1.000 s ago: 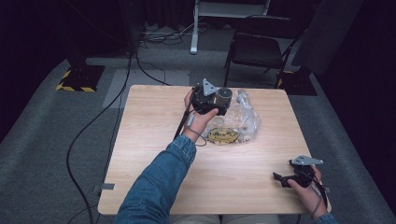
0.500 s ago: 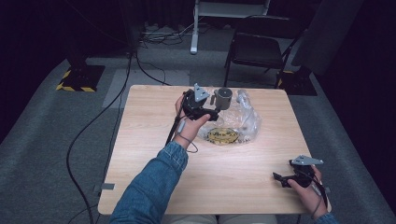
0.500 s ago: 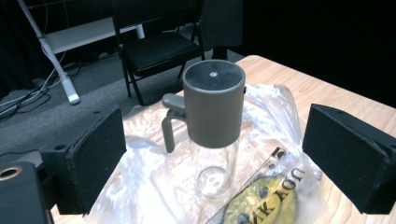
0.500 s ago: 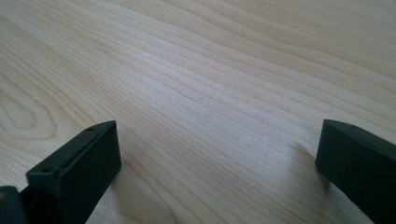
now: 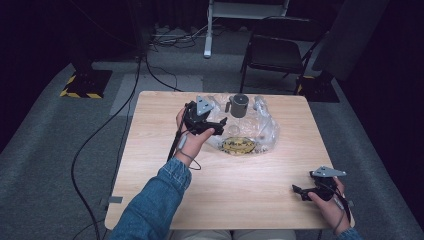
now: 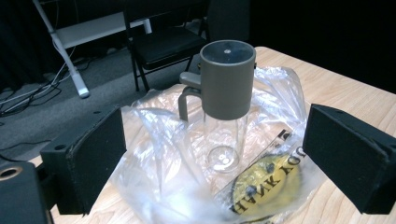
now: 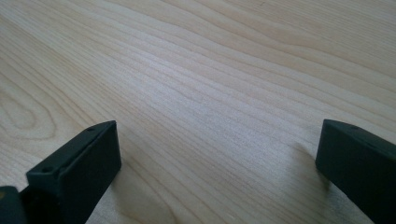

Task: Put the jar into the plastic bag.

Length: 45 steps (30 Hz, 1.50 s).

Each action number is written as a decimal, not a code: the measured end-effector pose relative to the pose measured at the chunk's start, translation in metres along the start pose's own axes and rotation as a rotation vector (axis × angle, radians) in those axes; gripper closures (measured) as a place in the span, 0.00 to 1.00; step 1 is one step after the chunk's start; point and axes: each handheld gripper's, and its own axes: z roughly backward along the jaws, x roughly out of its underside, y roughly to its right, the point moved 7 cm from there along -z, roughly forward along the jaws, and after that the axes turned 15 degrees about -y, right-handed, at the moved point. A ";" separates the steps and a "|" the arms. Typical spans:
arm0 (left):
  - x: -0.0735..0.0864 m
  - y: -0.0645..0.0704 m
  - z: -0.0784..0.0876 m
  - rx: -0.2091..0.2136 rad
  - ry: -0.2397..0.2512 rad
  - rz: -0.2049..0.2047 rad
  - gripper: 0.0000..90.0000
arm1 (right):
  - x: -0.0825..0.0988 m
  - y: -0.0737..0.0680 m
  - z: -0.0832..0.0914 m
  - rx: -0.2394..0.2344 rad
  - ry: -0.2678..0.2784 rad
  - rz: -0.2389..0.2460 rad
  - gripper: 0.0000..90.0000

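Now, from left to right: left gripper [image 5: 220, 126] with jaws wide apart, empty, just beside crumpled clear plastic bag [image 5: 262, 131]; upright clear glass bottle with grey lid [image 5: 239, 106] on that bag, far middle of light wooden table [image 5: 150, 165]; right gripper [image 5: 300, 192] wide too, empty, near right corner.

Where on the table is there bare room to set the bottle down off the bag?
Bare table lies left of the left gripper, across the near half between the forearm and the right gripper, and right of the plastic bag. The far middle is crowded: the bottle stands on the bag.
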 end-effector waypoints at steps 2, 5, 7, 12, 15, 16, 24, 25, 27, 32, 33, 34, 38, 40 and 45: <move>0.003 -0.001 0.003 -0.006 -0.001 -0.001 0.07 | 0.000 0.000 0.000 0.000 0.000 0.000 0.00; 0.008 -0.001 0.004 -0.020 -0.012 -0.013 0.07 | 0.000 0.000 0.000 0.000 0.000 0.000 0.00; 0.012 -0.002 0.005 -0.023 -0.018 -0.016 0.07 | 0.000 0.000 0.000 0.000 0.000 0.000 0.00; 0.019 -0.002 0.009 -0.027 -0.023 -0.019 0.07 | 0.000 0.000 0.000 0.000 0.000 0.000 0.00; 0.024 -0.003 0.012 -0.035 -0.031 -0.029 0.07 | 0.000 0.000 0.000 0.000 0.000 0.000 0.00; 0.026 -0.003 0.012 -0.034 -0.031 -0.026 0.07 | 0.000 0.000 0.000 0.000 0.000 0.000 0.00; 0.040 -0.007 0.018 -0.037 -0.044 -0.016 0.07 | 0.000 0.000 0.000 0.000 0.000 0.000 0.00; 0.042 -0.007 0.019 -0.038 -0.045 -0.016 0.07 | 0.000 0.000 0.000 0.000 0.000 0.000 0.00; 0.045 -0.008 0.020 -0.041 -0.049 -0.016 0.07 | 0.000 0.000 0.000 0.000 0.000 0.000 0.00; 0.058 -0.010 0.024 -0.047 -0.065 -0.014 0.07 | 0.000 0.000 0.000 0.000 0.000 0.000 0.00; 0.060 -0.010 0.024 -0.048 -0.067 -0.013 0.07 | 0.000 0.000 0.000 0.000 0.000 0.000 0.00; 0.063 -0.010 0.025 -0.049 -0.070 -0.011 0.07 | 0.000 0.000 0.000 0.000 0.000 0.000 0.00; 0.074 -0.013 0.027 -0.054 -0.083 -0.002 0.07 | 0.000 0.000 0.000 0.000 0.000 0.000 0.00; 0.079 -0.015 0.029 -0.063 -0.090 -0.003 0.07 | 0.000 0.000 0.000 0.000 0.000 0.000 0.00; 0.093 -0.018 0.032 -0.069 -0.109 0.014 0.07 | 0.000 0.000 0.000 0.000 0.000 0.000 0.00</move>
